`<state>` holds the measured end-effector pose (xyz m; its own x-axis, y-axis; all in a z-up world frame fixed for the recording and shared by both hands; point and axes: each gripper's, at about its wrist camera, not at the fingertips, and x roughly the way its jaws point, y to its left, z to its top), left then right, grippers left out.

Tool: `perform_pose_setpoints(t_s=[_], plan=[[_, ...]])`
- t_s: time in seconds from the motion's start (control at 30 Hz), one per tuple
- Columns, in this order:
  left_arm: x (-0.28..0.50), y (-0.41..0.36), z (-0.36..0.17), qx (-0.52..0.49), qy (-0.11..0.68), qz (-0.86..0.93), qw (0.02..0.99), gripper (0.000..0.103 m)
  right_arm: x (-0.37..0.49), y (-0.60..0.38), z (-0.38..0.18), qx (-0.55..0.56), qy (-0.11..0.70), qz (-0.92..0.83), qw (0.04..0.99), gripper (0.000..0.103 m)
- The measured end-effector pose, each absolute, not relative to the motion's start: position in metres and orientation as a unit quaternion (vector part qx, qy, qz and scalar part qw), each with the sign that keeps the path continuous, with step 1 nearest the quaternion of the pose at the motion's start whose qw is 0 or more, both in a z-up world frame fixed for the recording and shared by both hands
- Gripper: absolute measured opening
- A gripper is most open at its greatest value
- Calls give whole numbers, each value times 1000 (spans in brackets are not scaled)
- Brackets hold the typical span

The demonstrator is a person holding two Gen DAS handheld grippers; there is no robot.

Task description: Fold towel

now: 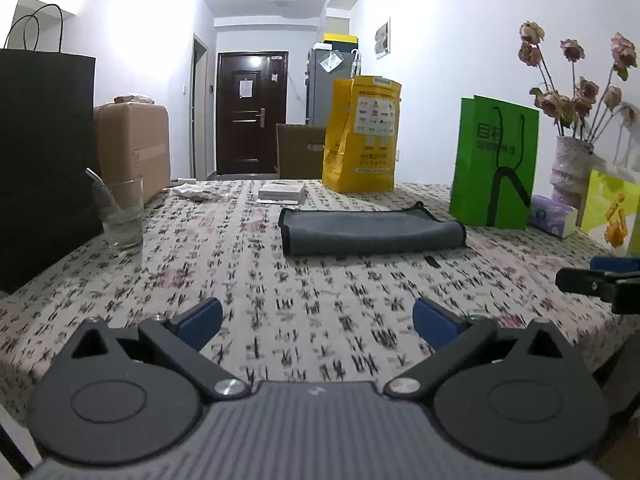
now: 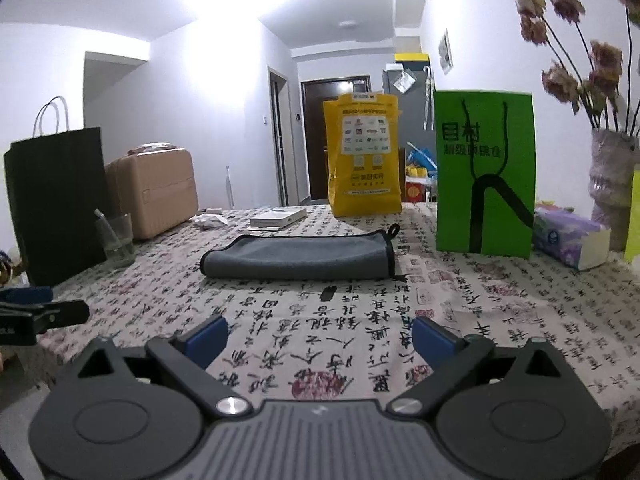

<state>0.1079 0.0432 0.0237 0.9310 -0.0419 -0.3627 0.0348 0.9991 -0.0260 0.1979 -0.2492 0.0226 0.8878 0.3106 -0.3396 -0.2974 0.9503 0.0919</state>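
A grey towel [image 1: 370,231] with black trim lies folded on the calligraphy-print tablecloth [image 1: 280,300], in the middle of the table; it also shows in the right wrist view [image 2: 298,258]. My left gripper [image 1: 318,322] is open and empty, low over the near part of the table, well short of the towel. My right gripper [image 2: 320,338] is open and empty too, near the table's front, short of the towel. The right gripper's tip shows at the right edge of the left wrist view [image 1: 600,280]; the left gripper's tip shows at the left edge of the right wrist view [image 2: 40,312].
A glass [image 1: 120,216] and a black paper bag [image 1: 44,160] stand at the left. A yellow bag [image 1: 362,136], a green bag [image 1: 494,162], a tissue pack [image 2: 568,240], a vase of dried flowers [image 1: 572,160] and a flat white box [image 1: 282,194] stand behind the towel.
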Motion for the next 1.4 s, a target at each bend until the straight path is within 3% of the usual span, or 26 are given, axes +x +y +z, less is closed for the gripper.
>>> perform_pose_setpoints(t_s=[0.33,1.4], plan=[[73,40,27,-7,179,-25,984,103,161,-240,35,-22,152,171,973,103],[5,41,4,-15,195,-43,980,103,73,-248,1,9,199,170,965,103]])
